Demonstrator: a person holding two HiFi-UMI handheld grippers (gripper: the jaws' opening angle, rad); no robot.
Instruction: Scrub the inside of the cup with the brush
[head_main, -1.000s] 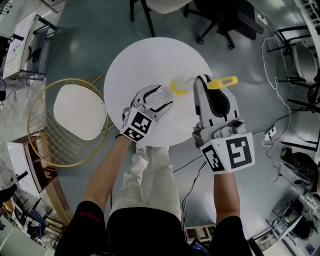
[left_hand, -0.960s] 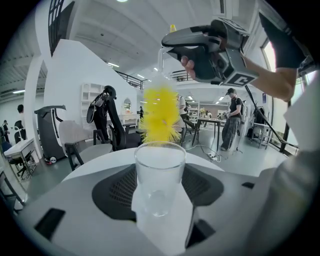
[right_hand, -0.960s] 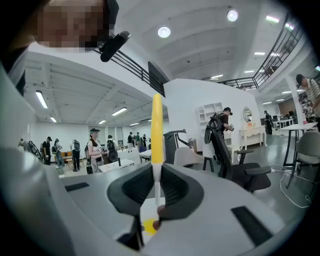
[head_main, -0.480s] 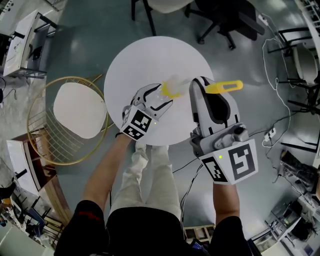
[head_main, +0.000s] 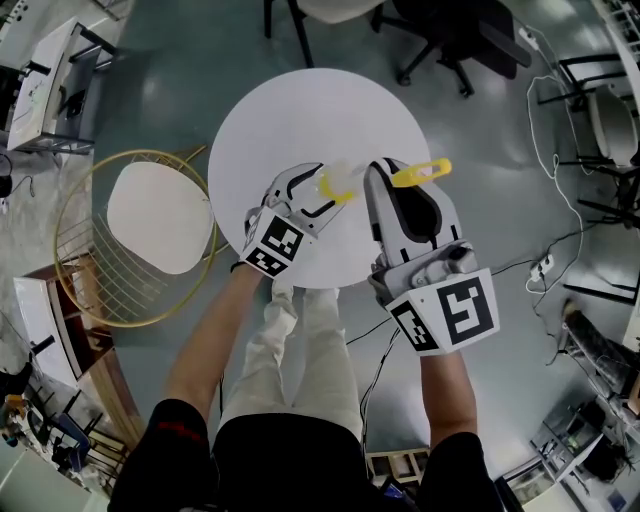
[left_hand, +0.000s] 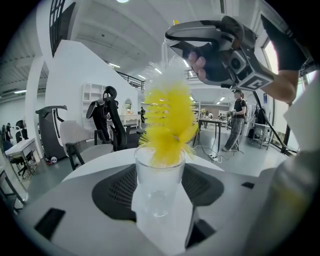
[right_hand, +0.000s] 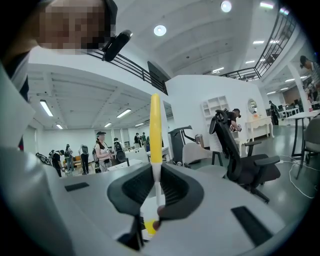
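Note:
My left gripper (head_main: 318, 188) is shut on a clear glass cup (left_hand: 159, 176), held above the round white table (head_main: 300, 110). In the left gripper view the yellow bristle head of the brush (left_hand: 167, 122) sits in the cup's mouth, bristles spreading over the rim. My right gripper (head_main: 378, 175) is shut on the brush's thin white stem (right_hand: 159, 185), and its yellow handle (right_hand: 155, 130) sticks out past the jaws. From the head view the yellow handle (head_main: 420, 172) shows to the right of the right gripper and the bristle head (head_main: 334, 186) meets the cup (head_main: 336, 176).
A gold wire chair with a white seat (head_main: 160, 220) stands left of the table. Black office chairs (head_main: 450, 35) stand beyond it. Cables (head_main: 560, 230) run across the floor at the right. The person's legs (head_main: 300, 350) are at the table's near edge.
The right gripper has shifted left toward the cup, carrying the brush. The bristle head went from beside the cup to its mouth. The left gripper held still.

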